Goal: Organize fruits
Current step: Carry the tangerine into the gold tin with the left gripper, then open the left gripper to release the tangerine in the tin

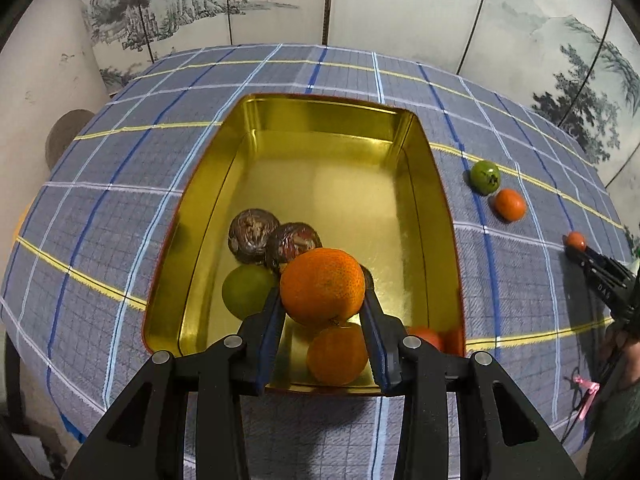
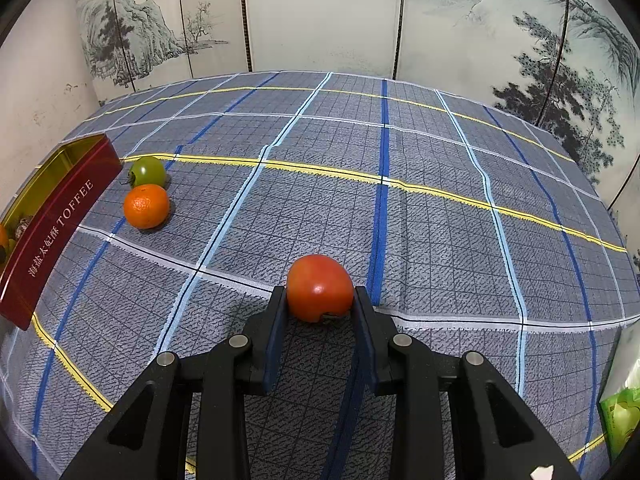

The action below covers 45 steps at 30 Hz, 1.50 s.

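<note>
Before a painted screen [image 2: 320,12], on plaid cloth [image 2: 440,220], jaws grip a mandarin [image 1: 322,287] and tomato [image 2: 320,287].

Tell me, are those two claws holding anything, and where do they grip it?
Yes. The left gripper holds an orange by its two opposite sides, above the tin. The right gripper pinches a tomato by its sides.

Orange mandarin [image 1: 322,287], gold tin [image 1: 424,184] (red outside), blue plaid cloth [image 2: 400,152].

Right claw [image 2: 320,300] clamped on red tomato [image 2: 319,286], over checked cloth [image 2: 440,220].
</note>
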Motion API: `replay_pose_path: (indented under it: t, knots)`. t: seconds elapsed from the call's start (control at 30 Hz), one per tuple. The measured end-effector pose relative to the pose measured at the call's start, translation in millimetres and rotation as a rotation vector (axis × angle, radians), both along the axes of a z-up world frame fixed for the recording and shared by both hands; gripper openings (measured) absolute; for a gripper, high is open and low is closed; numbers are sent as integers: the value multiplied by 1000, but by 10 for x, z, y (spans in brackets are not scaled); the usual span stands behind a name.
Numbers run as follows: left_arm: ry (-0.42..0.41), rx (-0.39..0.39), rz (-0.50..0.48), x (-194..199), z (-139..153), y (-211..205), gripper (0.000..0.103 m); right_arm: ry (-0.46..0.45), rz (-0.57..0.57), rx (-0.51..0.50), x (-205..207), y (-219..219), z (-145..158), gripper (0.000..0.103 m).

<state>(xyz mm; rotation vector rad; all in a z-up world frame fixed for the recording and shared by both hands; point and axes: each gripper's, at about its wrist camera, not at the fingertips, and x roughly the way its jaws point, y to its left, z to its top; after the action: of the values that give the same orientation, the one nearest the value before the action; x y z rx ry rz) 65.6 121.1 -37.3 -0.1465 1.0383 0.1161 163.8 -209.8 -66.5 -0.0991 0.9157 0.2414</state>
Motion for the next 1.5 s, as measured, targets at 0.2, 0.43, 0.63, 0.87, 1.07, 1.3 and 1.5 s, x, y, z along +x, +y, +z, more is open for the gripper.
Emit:
replay_pose_path:
  t: [0.2, 0.43, 0.63, 0.87, 1.07, 1.3, 1.5]
  knots:
    - [18, 23, 0, -7, -81, 19, 39, 0, 0, 1, 0, 0, 0, 30]
    - [14, 33, -5, -1, -86, 13, 40, 0, 0, 1, 0, 0, 1, 30]
    - [15, 31, -4, 5, -91, 13, 40, 0, 0, 0, 0, 0, 0, 30]
    - [17, 38, -7, 12, -92, 23, 40, 0, 0, 2, -1, 2, -1, 30]
    - [21, 45, -16, 25, -99, 0, 40, 0, 0, -1, -2, 6, -2, 30]
    - [27, 40, -13, 42, -109, -20, 42, 1, 1, -6, 8, -5, -1, 29]
    - [17, 38, -19, 42, -108, -28, 46, 11, -3, -23, 12, 12, 14, 29]
